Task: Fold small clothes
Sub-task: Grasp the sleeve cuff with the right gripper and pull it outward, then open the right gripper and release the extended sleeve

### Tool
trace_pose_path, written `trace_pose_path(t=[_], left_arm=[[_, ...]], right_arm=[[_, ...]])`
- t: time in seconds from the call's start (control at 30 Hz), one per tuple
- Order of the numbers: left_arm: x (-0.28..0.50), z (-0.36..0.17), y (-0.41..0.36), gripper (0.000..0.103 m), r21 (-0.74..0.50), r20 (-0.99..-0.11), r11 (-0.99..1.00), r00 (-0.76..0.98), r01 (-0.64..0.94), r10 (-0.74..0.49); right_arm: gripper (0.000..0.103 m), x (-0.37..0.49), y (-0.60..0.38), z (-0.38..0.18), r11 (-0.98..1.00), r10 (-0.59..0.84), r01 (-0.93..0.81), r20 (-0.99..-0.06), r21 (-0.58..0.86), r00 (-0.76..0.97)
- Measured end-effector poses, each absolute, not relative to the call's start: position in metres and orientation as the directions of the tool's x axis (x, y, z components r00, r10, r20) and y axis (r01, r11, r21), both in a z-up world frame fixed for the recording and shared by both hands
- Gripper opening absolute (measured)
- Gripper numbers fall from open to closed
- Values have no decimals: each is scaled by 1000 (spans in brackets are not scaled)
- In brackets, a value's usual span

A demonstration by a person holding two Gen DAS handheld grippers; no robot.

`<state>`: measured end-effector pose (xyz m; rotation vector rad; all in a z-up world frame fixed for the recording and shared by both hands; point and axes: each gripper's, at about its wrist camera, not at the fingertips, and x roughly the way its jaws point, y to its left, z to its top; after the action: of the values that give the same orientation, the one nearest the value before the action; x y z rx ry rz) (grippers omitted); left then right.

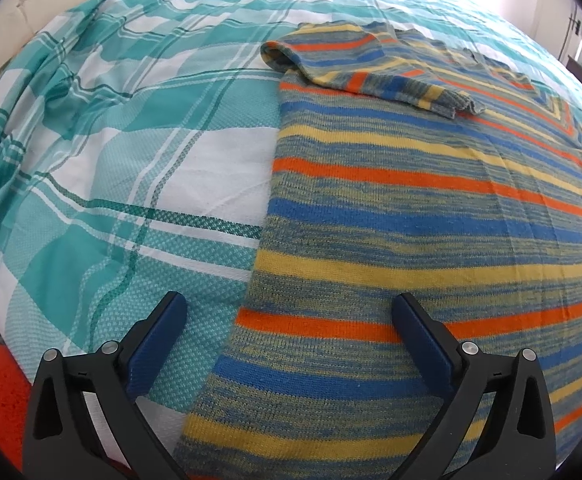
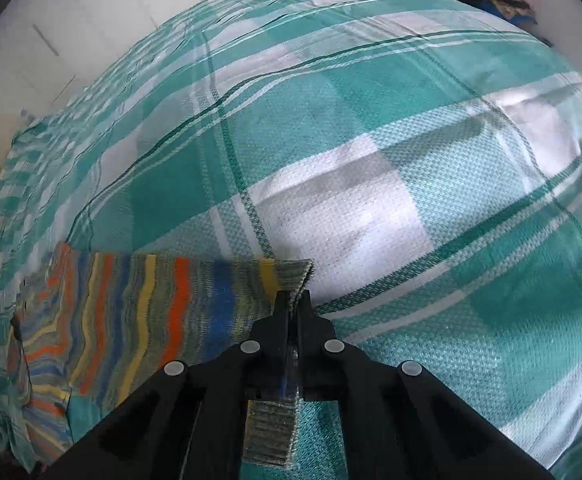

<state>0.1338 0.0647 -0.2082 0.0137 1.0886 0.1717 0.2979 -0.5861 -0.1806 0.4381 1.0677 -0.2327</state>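
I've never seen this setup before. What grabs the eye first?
The striped sweater lies flat on the teal plaid bedspread, one sleeve folded across it. The left claw hangs open over its edge, while the right claw is shut on its other sleeve.

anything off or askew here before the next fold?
Nothing damaged. The sweater has one sleeve folded across its chest; the other sleeve is stretched out, clamped in the right gripper. The bedsheet is rumpled at its edge.
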Motion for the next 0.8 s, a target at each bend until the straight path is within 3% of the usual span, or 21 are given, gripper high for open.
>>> trace_pose_path(t=[0.1,0.13,0.17,0.23,0.33,0.43,0.57,0.7,0.8], left_arm=[[135,-202,65,102,114,-893,986,423,-125,157],[134,-195,64,100,133,-896,983,409,-124,172],[132,-186,62,99,146,-896,982,405,-116,181],[127,-158,52,97,105,-885,994,452,-35,110],[130,-112,25,97,107,-836,985,549,136,15],[158,-84,-17,97,208,-794,931,608,299,-18],[215,-117,-63,96,321,-818,855,575,407,34],[260,-180,-69,66,404,-865,815,465,416,191],[275,-196,-60,62,428,-852,825,469,369,232]], right_arm=[[13,286,-590,-178,859,49,415,-856,298,514],[24,280,-592,-174,855,60,415,-853,312,518],[49,272,-592,-169,850,62,419,-849,320,524],[81,250,-590,-149,855,21,422,-834,301,552],[82,219,-574,-113,888,-21,377,-797,262,604],[82,189,-537,-90,922,23,281,-762,266,647],[82,151,-475,-87,933,143,149,-719,327,680],[82,121,-429,-105,911,237,106,-714,399,659],[82,111,-411,-115,903,294,70,-728,425,620]])
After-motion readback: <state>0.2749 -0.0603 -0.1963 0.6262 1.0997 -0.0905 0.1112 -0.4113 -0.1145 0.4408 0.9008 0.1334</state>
